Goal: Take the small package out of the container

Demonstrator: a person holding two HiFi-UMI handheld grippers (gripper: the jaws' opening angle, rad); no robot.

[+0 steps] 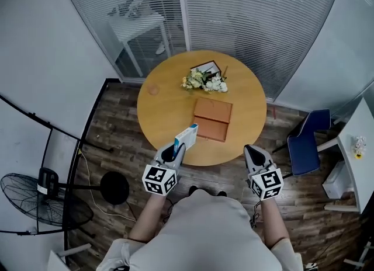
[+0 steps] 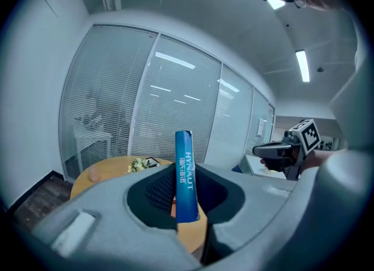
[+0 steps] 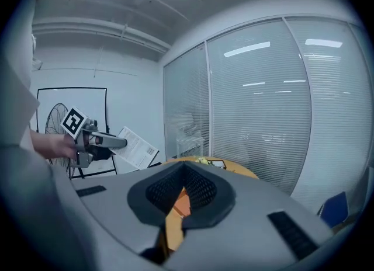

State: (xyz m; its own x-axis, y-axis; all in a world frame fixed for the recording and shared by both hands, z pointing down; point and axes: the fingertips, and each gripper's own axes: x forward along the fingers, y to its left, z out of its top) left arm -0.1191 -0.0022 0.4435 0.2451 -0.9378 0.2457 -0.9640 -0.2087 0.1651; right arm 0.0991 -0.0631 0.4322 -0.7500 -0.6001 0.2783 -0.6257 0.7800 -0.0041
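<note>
The small package [image 1: 187, 135], a thin blue and white box, stands up between the jaws of my left gripper [image 1: 176, 148], held over the near edge of the round wooden table [image 1: 158, 112]. In the left gripper view its blue edge [image 2: 184, 173] is clamped between the pads. The container, a flat brown box [image 1: 212, 119], lies in the middle of the table, closed. My right gripper [image 1: 255, 155] hovers off the table's near right edge; its jaws [image 3: 183, 172] are shut with nothing between them. From the right gripper view the package's white face [image 3: 135, 147] shows at the left.
A bunch of flowers [image 1: 204, 81] and a small picture frame [image 1: 205, 66] lie at the table's far side. A blue chair [image 1: 307, 141] stands to the right, a floor fan [image 1: 35, 197] to the left, glass walls with blinds behind.
</note>
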